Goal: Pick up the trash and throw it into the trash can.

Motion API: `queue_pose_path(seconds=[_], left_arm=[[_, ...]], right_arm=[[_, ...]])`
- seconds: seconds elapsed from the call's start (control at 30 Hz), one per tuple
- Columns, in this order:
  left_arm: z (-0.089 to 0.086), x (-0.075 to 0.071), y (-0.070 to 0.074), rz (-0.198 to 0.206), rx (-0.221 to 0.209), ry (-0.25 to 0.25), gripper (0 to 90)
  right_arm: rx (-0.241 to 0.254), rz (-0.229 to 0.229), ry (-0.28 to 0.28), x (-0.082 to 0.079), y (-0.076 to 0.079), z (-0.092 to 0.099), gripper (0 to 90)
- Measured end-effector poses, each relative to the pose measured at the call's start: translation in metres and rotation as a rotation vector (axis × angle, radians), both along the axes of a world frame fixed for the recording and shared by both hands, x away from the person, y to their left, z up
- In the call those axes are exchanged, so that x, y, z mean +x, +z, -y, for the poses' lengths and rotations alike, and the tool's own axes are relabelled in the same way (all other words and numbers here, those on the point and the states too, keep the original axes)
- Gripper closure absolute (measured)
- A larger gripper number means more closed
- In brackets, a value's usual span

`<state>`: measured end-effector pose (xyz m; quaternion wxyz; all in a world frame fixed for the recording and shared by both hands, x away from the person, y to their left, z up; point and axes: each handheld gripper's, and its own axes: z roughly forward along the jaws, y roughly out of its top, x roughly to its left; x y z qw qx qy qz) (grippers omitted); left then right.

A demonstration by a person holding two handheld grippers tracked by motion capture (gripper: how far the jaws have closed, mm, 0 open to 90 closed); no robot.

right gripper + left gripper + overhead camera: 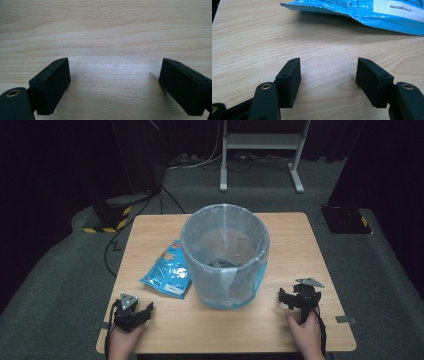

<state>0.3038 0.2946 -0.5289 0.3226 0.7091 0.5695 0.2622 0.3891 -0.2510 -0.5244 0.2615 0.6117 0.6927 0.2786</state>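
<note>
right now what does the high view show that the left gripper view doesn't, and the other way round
High view alone: the bin lined with a clear bag, standing mid-table, the right gripper with open jaws near the right edge, and the floor beyond the table. Left gripper view alone: the print on the blue packet close up, and the bare wood between the left gripper jaws, which stand open on nothing. Both share the blue packet, lying flat left of the bin, the left gripper and the wooden table.
</note>
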Motion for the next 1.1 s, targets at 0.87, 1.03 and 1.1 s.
queue_pose_path(seconds=[0.87, 1.03, 1.1], left_arm=[[0.000, -0.004, 0.000, -0.003, -0.003, -0.013, 37.6], [-0.002, -0.001, 0.005, -0.002, 0.030, -0.042, 60.6], [-0.002, 0.003, 0.015, 0.006, 0.005, -0.063, 64.7]], right_arm=[[0.003, -0.002, 0.249, -0.031, 0.000, 0.005, 10.5], [0.002, -0.002, 0.249, -0.031, 0.000, 0.005, 10.6], [0.002, -0.002, 0.249, -0.031, 0.000, 0.005, 10.7]])
